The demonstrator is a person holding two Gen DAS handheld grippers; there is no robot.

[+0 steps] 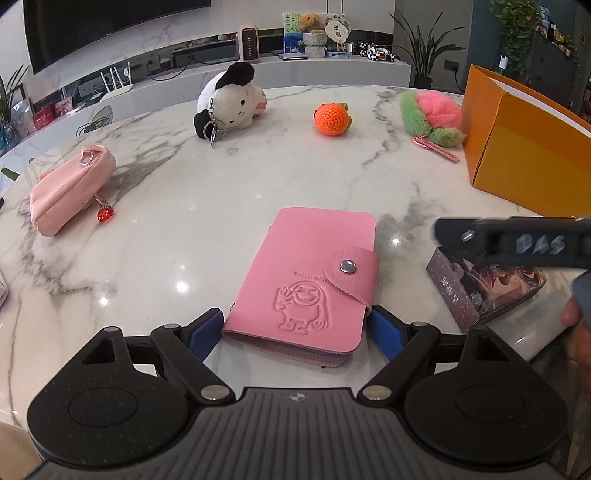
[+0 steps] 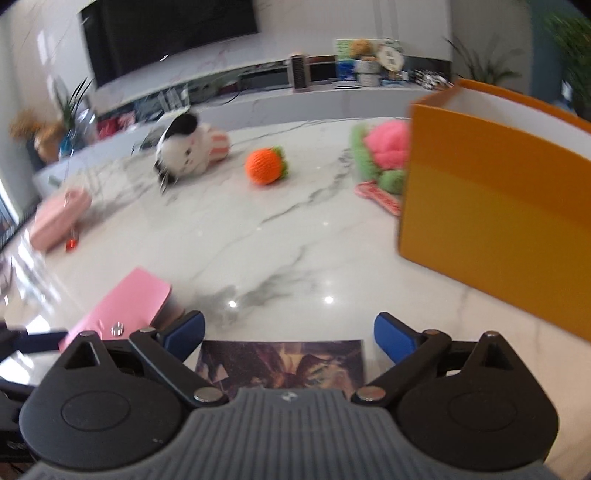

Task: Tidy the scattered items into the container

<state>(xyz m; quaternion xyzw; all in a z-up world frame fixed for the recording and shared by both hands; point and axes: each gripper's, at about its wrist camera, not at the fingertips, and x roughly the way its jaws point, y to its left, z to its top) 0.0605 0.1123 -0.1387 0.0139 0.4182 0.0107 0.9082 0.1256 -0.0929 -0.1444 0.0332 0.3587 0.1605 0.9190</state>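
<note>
A pink snap card holder [image 1: 306,280] lies flat on the marble table [image 1: 207,206]. My left gripper [image 1: 295,332] is open, its blue pads [image 1: 205,332] close along both of the holder's sides. My right gripper [image 2: 288,332] is open and empty, low over a dark printed box [image 2: 280,363], which the left wrist view shows at right [image 1: 484,291]. The orange container [image 2: 498,221] stands at right, open at the top [image 1: 524,147]. Farther back lie a pink pouch [image 1: 70,192], a white-and-black plush [image 1: 229,99], an orange crochet ball [image 1: 331,118] and a pink-green fluffy toy [image 1: 432,114].
A black side bar [image 1: 517,243] of the right tool and part of a hand [image 1: 570,314] cross the left view's right edge. Beyond the table's far edge runs a white console [image 1: 295,70] with a TV [image 1: 110,26], ornaments and plants. The right wrist view is motion-blurred.
</note>
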